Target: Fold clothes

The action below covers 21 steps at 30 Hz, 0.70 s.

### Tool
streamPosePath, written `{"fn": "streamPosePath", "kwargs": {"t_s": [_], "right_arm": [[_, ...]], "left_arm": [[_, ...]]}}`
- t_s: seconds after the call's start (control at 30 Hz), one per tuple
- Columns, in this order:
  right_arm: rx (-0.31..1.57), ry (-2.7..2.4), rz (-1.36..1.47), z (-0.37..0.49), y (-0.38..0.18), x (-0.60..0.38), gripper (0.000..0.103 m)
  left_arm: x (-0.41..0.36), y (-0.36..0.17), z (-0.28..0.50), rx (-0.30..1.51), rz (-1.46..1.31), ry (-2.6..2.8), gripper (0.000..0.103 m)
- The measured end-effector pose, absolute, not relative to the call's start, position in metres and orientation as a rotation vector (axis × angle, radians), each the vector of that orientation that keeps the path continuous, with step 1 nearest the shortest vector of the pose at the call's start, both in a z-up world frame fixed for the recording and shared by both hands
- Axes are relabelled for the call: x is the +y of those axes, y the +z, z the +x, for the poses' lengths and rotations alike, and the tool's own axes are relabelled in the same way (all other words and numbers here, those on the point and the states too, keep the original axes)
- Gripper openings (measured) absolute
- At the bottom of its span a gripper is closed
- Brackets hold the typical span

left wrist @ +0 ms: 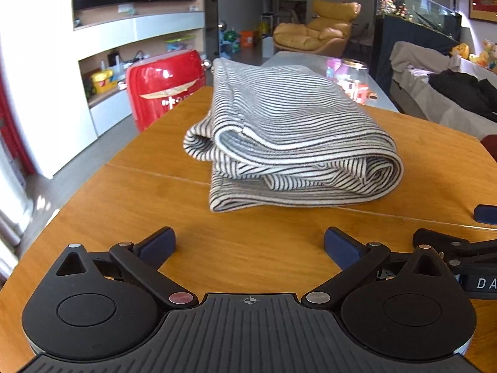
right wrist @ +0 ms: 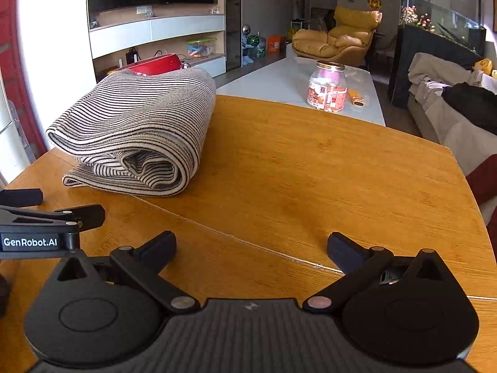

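Observation:
A black-and-white striped garment [left wrist: 289, 136] lies folded in a thick stack on the wooden table [left wrist: 124, 205]. It also shows in the right wrist view [right wrist: 136, 130], at the left. My left gripper [left wrist: 250, 244] is open and empty, low over the table just in front of the stack. My right gripper [right wrist: 251, 248] is open and empty, over bare wood to the right of the stack. The right gripper's fingers [left wrist: 484, 213] show at the right edge of the left wrist view. The left gripper's body [right wrist: 40, 230] shows at the left of the right wrist view.
A red appliance [left wrist: 164, 84] stands beyond the table's far left edge. A glass jar [right wrist: 327, 88] sits on a white table [right wrist: 279, 84] behind. A sofa with dark clothes [right wrist: 466, 108] is at the right. A seam [right wrist: 248, 242] crosses the tabletop.

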State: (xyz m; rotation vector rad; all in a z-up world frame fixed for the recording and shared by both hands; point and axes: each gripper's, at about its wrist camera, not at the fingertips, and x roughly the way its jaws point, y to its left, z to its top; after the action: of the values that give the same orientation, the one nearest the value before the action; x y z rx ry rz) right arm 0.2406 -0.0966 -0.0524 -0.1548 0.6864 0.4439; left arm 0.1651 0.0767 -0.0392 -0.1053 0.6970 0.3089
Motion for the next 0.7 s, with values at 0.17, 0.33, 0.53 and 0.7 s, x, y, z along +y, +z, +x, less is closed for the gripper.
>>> {"fn": "streamPosePath", "kwargs": {"t_s": [0.17, 0.33, 0.53, 0.7], "right_arm": [[0.687, 0.443, -0.154, 0.242, -0.0518, -0.0978, 0.103], [0.686, 0.443, -0.154, 0.2412, -0.052, -0.0973, 0.103], [0.687, 0.443, -0.154, 0.2415, -0.052, -0.0974, 0.103], [0.687, 0.443, -0.154, 0.241, -0.0515, -0.0968, 0.103]], "left_arm": [[0.0774, -0.0408, 0.1712, 0.698, -0.103, 0.297, 0.103], [0.0778, -0.041, 0.1733, 0.698, -0.104, 0.298, 0.103], [0.0779, -0.0413, 0.1743, 0.698, -0.104, 0.298, 0.103], [0.0781, -0.0416, 0.1743, 0.697, -0.104, 0.298, 0.103]]}}
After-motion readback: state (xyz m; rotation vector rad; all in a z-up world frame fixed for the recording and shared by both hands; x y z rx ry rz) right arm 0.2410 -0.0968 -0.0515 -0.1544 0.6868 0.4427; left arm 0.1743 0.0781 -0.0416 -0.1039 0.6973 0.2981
